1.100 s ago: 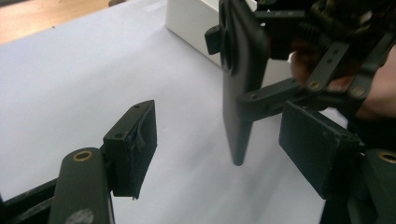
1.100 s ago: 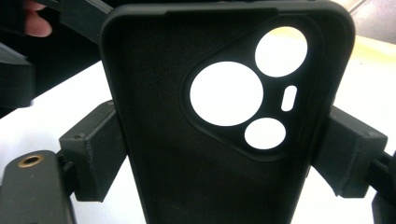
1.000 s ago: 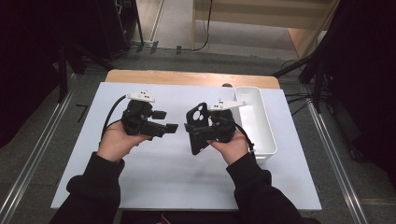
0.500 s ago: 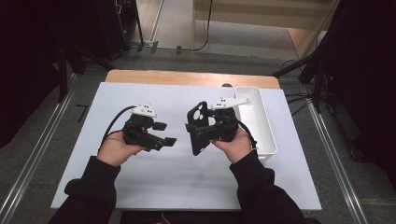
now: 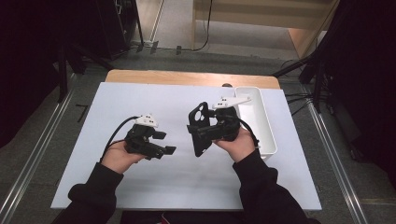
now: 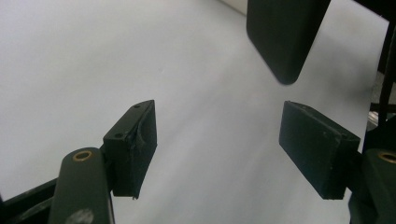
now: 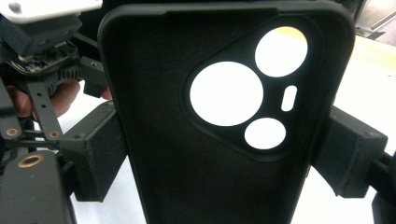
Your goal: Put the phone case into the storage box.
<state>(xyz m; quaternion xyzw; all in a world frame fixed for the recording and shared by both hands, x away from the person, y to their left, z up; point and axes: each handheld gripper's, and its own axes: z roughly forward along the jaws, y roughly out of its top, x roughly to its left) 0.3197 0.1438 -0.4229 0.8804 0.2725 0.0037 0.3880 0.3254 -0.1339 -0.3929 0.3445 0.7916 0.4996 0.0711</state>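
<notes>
No brand, label or legible writing anywhere on the gear or the case. White counter [image 5: 187, 186] with a light wooden strip along its far edge; grey floor around it, metal rails running down both sides, dark stands and cables at the room's edges, pale wooden furniture at the back.

One black phone case [image 5: 200, 128], held upright above the counter's middle, lens cutouts at the upper end: two large round holes, one smaller round hole and a narrow slot, seen close in the right gripper view [image 7: 224, 116]. Clamped across its width by the right gripper [image 5: 210, 131], jaws pressed against the case's two long edges. Inner face of the case toward that gripper's camera.

One left gripper [image 5: 163, 142], held in the left hand [image 5: 119, 156] just left of the case, not touching it. Jaws wide apart, nothing between them but bare white counter in the left gripper view [image 6: 219, 140]; rounded lower corner of the case hanging at the top of that view, beyond the jaws.

One white oblong tray [image 5: 259, 121] on the counter's right side, just behind the right hand [image 5: 240, 142]. Contents of the tray: cannot tell. Two black sleeves [image 5: 261, 191] entering from the near edge. One cable trailing from each gripper.
</notes>
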